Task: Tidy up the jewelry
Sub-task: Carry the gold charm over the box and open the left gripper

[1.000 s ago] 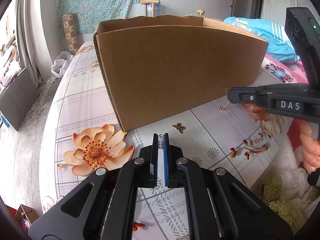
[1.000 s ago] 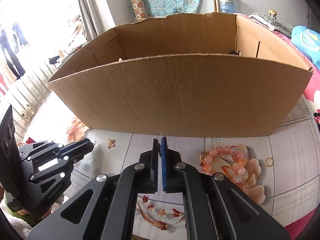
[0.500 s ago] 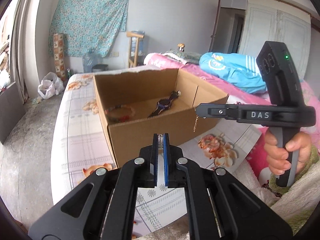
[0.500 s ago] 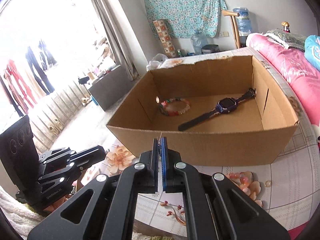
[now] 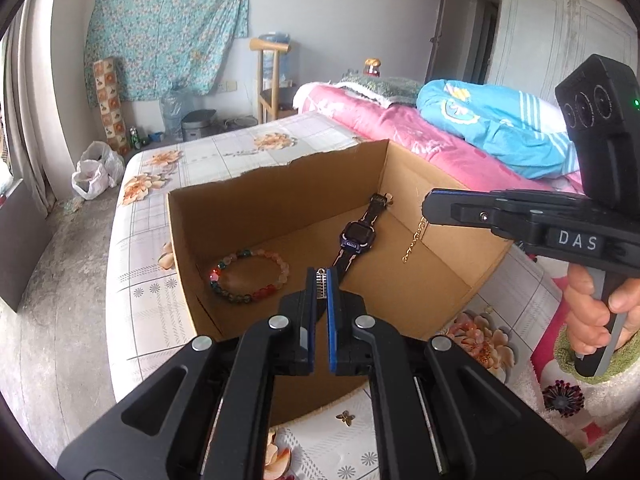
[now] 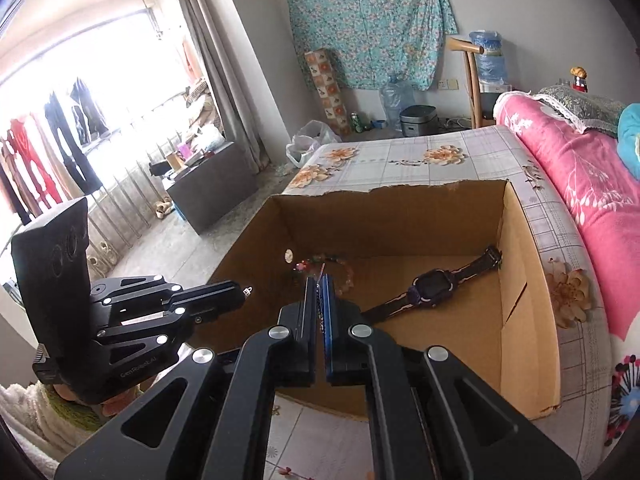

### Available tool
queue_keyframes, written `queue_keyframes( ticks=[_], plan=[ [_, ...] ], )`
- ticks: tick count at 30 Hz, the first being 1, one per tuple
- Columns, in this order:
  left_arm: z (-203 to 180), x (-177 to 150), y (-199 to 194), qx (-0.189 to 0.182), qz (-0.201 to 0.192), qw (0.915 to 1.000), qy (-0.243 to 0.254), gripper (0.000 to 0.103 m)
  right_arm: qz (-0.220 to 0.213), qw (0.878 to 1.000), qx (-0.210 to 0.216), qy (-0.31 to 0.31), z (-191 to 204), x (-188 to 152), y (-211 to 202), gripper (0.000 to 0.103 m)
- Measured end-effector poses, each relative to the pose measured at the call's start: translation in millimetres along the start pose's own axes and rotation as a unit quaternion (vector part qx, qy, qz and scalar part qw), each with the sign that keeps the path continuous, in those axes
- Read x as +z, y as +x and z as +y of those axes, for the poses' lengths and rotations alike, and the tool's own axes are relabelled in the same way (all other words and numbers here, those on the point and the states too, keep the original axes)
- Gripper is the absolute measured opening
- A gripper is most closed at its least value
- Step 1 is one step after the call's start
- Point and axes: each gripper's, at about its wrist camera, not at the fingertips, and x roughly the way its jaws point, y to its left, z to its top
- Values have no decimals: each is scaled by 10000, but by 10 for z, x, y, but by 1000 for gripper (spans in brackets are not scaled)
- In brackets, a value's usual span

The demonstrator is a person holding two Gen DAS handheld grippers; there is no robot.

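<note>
Both grippers have risen from the bedsheet to above the cardboard box [image 5: 400, 280] — left gripper [image 5: 320, 280] clamps a silver pendant [image 5: 320, 285], right gripper [image 5: 427, 209] pinches a gold chain [image 5: 414, 242] dangling at 2 o'clock, likely for release beside the watch [image 5: 356, 236] and bead bracelet [image 5: 250, 276].

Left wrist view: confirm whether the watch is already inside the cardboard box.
Yes, the watch lies on the floor of the cardboard box, beside the beaded bracelet.

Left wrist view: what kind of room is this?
Most likely a lived-in bedroom: a bed with a flower-print sheet, a pink floral quilt with a folded blue blanket, and a patterned cloth pinned to the wall.
</note>
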Motion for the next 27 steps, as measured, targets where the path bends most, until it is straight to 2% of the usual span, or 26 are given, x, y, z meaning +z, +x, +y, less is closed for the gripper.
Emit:
queue_keyframes(
  ticks=[3,9,13,17,24,27],
  plan=[
    [50,131,181,-124,250,9996,-41,4,251,9996,-95,42,-116,57,150,3],
    [172,210,521,-99,856,9961,-175,4,810,9962,-156,264,-328,69,409,3],
    [287,206,640,-166,1012,9936,-481,4,854,9953,-152,440,-432,43,443,4],
    [342,186,617,-188,938,9928,-715,4,707,9958,-104,576,-493,22,363,4],
    [293,183,379,-148,541,9960,-693,5,451,9964,112,709,-570,11,172,5],
    [275,163,243,-133,361,9966,-729,11,425,9952,130,868,-655,11,158,8]
  ],
)
